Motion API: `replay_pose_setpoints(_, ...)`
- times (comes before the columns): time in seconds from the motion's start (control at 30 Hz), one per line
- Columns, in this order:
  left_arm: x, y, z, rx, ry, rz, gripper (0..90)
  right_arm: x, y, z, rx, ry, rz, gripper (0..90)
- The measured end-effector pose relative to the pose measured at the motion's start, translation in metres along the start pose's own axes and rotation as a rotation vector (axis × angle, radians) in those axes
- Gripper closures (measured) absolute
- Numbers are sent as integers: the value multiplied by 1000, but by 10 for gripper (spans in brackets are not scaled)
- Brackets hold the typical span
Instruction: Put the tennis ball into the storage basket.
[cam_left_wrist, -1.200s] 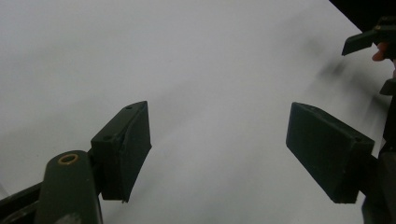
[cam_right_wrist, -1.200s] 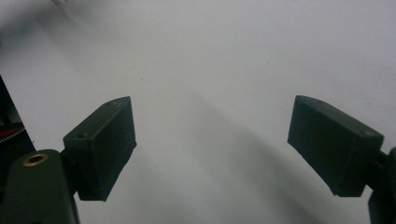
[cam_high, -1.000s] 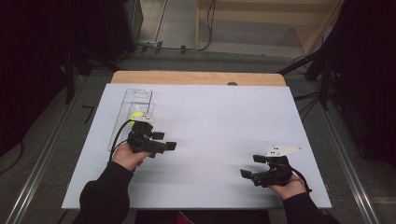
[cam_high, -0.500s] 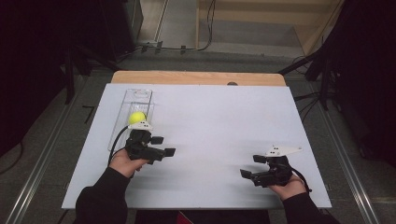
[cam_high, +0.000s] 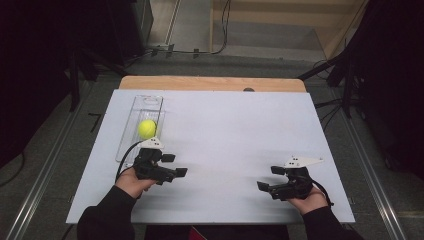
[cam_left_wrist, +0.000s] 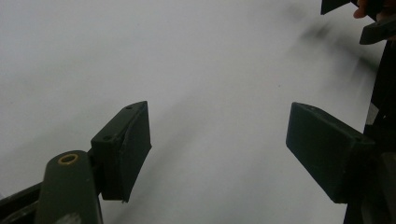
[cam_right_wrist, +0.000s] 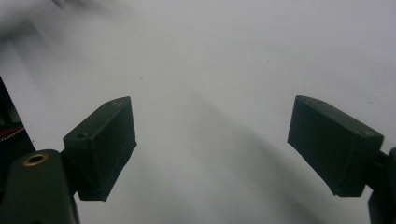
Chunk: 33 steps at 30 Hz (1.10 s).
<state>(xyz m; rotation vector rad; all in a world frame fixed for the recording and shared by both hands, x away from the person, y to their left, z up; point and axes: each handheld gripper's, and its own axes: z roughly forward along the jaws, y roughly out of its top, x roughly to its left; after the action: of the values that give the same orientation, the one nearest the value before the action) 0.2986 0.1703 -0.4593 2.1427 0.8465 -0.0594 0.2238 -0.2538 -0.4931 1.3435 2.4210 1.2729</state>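
1. My left gripper (cam_high: 170, 166) sits low on the white table (cam_high: 240, 130), on the left side. Its jaws are spread wide, and nothing is between them. In the left gripper view I see bare white table between my two black pads (cam_left_wrist: 126, 144).

2. My right gripper (cam_high: 272, 179) is down on the right side of the table, well apart from the left one. Its jaws are spread wide too, and they hold nothing.

3. The yellow ball (cam_high: 147, 128) lies inside the clear tray (cam_high: 146, 101). The tray is a long see-through box at the far left part of the table.

4. The ball is near my left gripper, a bit farther up the table. The gripper does not touch it. The jaws point to the right, away from the ball and toward my other hand.

5. The ball is far away from my right gripper, across the table.

6. I think the big job is done, because the ball rests in the tray and both my grippers are free.

7. I think very little is left. Maybe I just rest my hands on the table.
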Motion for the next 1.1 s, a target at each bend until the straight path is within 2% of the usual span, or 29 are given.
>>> replay_pose_setpoints(0.2,-3,-5,-2,-5,5,35,230,0,0,0,0,0,-1,134)
replay_pose_setpoints(0.47,-9,-12,-5,-2,4,63,231,0,0,0,1,0,0,134)
replay_pose_setpoints(0.63,-11,-18,-7,-21,10,79,233,0,0,0,0,0,0,134)
replay_pose_setpoints(1.1,-11,-34,-12,-15,19,60,233,0,0,0,3,-1,2,133)
